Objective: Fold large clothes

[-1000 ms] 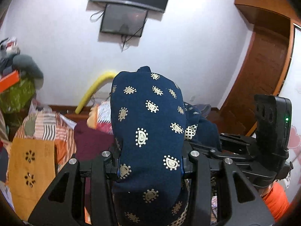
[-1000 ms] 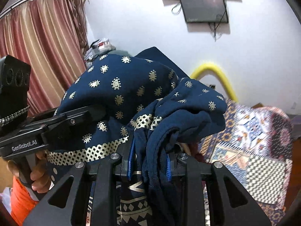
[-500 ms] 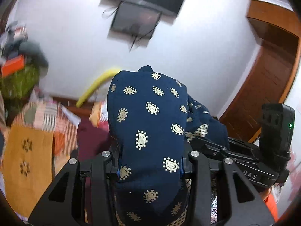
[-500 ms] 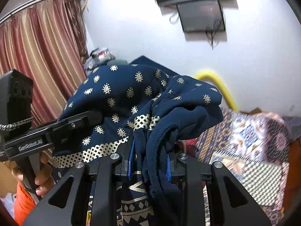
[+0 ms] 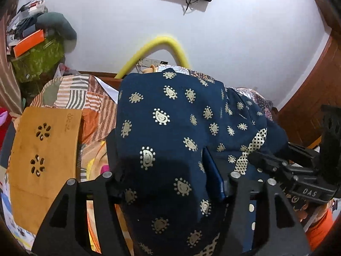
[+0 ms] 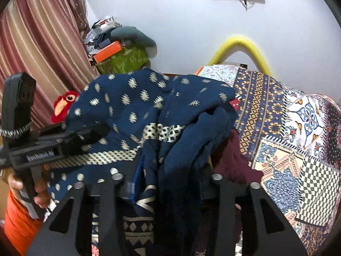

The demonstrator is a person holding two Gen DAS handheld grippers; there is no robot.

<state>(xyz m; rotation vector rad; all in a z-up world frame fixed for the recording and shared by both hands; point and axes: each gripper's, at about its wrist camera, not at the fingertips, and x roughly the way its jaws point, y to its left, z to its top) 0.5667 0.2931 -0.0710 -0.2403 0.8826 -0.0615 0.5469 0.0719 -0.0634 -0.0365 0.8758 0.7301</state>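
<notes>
left tool (image 5: 170,177): jaws have just been opening, now fairly wide; garment (image 5: 170,128) is draped between them, and the pads look clear of it, so no real grip.
right tool (image 6: 168,179): jaws have also just been opening, now about half apart; bunched cloth hangs between them. Can't tell if the pads pinch it.
garment: navy with gold print, heaped over both tools and above the bed (image 6: 298,128).
landmark: yellow tube (image 5: 162,44) stands at the wall behind the garment; wood board (image 5: 44,149) lies left of the garment.
risk 1: cloth snags on a finger as it drops, so the fold drags askew.
risk 2: the bunch lands crumpled on the maroon cloth (image 6: 230,160) and the edges don't line up.
containers: green bag (image 5: 38,59) far left of the tube, orange box (image 5: 27,42) on top of it; contents not visible.
</notes>
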